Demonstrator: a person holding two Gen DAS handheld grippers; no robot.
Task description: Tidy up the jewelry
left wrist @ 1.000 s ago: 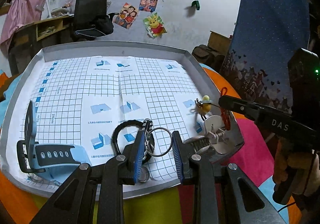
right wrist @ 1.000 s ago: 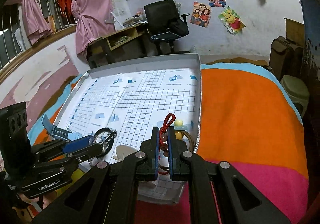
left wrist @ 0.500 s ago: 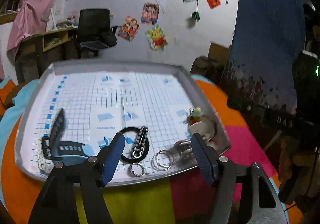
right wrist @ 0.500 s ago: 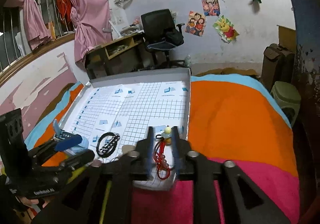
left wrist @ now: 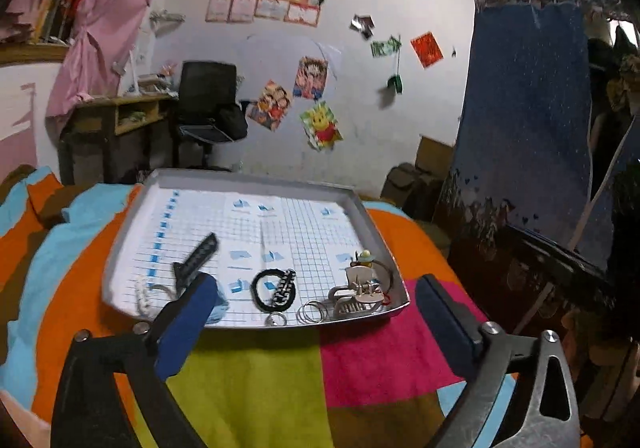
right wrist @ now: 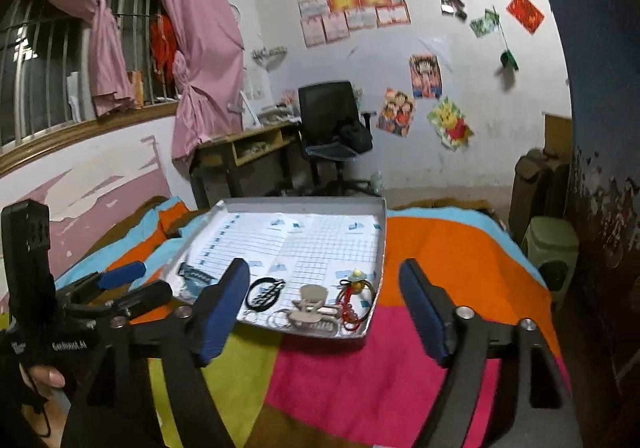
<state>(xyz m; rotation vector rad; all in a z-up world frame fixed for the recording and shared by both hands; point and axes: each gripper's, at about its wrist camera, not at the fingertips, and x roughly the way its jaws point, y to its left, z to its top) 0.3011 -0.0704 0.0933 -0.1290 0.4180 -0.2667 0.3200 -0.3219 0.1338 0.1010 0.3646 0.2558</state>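
The red beaded string with its small yellow duck charm (right wrist: 352,298) lies in the shallow grey metal tray (right wrist: 382,248) at its 5 o'clock corner — beside a black bracelet (left wrist: 275,290). Left gripper (left wrist: 316,318) and right gripper (right wrist: 324,306) both gape wide, empty, above the multicoloured blanket (right wrist: 440,256).

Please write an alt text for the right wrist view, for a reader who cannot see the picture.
The open right tool hovers, holding nothing, above a striped blanket, facing a shallow grey tray lined with grid paper. Near the tray's front edge lie a black bracelet, silver rings and a red bead string. The left tool shows at the left.
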